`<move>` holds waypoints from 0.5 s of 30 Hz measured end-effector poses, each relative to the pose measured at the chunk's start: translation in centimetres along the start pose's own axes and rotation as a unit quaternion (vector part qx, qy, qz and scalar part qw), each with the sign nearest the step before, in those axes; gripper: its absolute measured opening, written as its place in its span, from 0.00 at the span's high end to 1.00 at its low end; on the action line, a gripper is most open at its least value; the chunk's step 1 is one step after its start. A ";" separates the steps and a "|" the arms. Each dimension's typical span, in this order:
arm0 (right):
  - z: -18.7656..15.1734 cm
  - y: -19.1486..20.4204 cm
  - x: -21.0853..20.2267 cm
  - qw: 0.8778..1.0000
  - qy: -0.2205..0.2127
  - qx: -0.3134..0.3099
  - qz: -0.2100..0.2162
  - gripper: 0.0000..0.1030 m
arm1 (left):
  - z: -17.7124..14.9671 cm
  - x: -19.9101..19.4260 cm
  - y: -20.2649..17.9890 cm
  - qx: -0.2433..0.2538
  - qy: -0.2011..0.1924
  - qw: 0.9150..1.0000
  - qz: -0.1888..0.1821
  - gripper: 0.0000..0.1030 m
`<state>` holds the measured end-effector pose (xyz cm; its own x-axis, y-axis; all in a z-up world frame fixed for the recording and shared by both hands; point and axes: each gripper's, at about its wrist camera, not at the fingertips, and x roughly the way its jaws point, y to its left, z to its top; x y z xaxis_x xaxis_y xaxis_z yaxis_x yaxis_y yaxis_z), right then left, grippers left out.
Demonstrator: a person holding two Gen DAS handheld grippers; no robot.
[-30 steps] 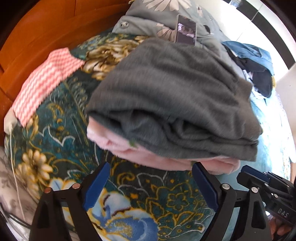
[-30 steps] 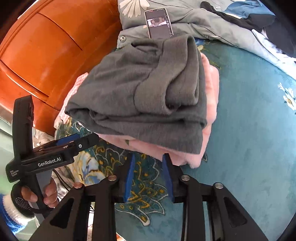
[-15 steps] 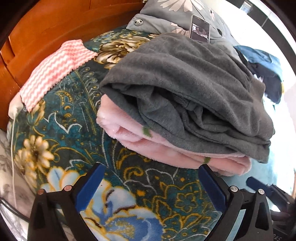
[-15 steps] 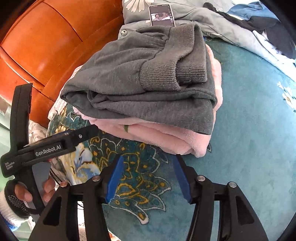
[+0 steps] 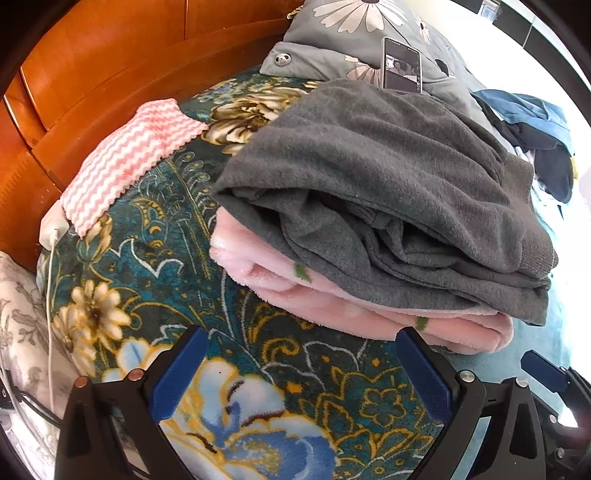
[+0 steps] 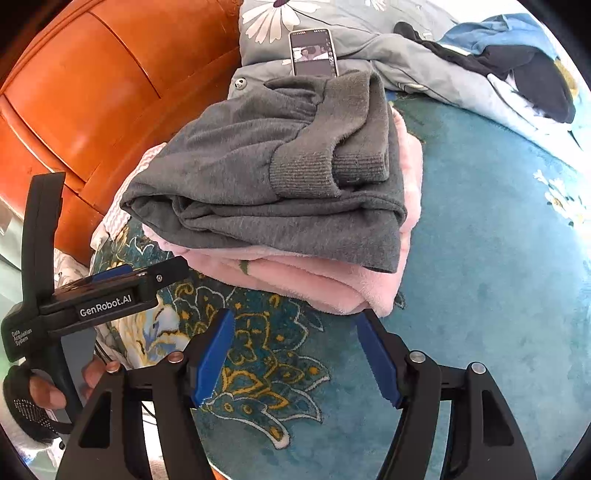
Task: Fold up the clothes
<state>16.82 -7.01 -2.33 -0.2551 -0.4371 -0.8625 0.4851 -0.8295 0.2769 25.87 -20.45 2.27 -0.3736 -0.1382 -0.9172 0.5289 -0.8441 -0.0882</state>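
Note:
A folded grey sweater lies on top of a folded pink fleece garment on the teal floral blanket. My left gripper stands wide open just in front of the pile, with nothing between its blue pads. My right gripper is opening near the pile's front right corner, and only blanket shows between its fingers. In the right wrist view the left gripper is held by a hand at the pile's left side.
An orange wooden headboard stands behind the pile. A pink-and-white zigzag cloth lies left of it. A phone rests on a grey daisy pillow. Blue and black clothes lie at the far right.
The right gripper's jaws have spread from nearly together to wide apart. The left gripper's jaws widened slightly. Both views now show the pile from a little farther back.

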 end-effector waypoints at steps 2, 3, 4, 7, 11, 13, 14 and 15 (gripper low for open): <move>0.0 0.1 -0.3 1.000 -0.009 -0.002 -0.003 0.23 | 0.2 -0.3 -0.1 0.000 -0.005 1.000 0.003 0.00; 0.1 0.1 -0.5 1.000 -0.013 -0.003 -0.004 0.18 | 0.3 -0.4 -0.1 0.001 -0.008 1.000 0.004 0.00; 0.1 0.2 -0.6 1.000 -0.018 -0.003 -0.005 0.18 | 0.4 -0.5 -0.1 0.002 -0.010 1.000 0.006 0.00; 0.2 0.4 -0.8 1.000 -0.027 -0.002 -0.009 0.18 | 0.6 -0.7 -0.2 0.004 -0.015 1.000 0.008 0.00; 0.3 0.8 -1.0 0.999 -0.037 -0.006 -0.012 0.18 | 0.9 -0.8 -0.2 0.005 -0.021 1.000 0.009 0.00; 0.3 1.0 -1.1 0.999 -0.044 -0.009 -0.017 0.17 | 1.0 -0.7 -0.1 0.006 -0.022 1.000 0.010 0.00; 0.3 1.1 -1.3 0.999 -0.048 -0.009 -0.018 0.17 | 0.9 -0.7 -0.1 0.007 -0.022 1.000 0.011 0.00; 0.4 1.1 -1.4 0.998 -0.051 -0.009 -0.020 0.17 | 0.9 -0.7 -0.2 0.007 -0.022 1.000 0.011 0.00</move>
<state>17.40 -7.44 -0.71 -0.3586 -0.4376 -0.8246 0.4873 -0.8412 0.2344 25.33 -20.68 3.31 -0.3956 -0.1790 -0.9008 0.5263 -0.8480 -0.0626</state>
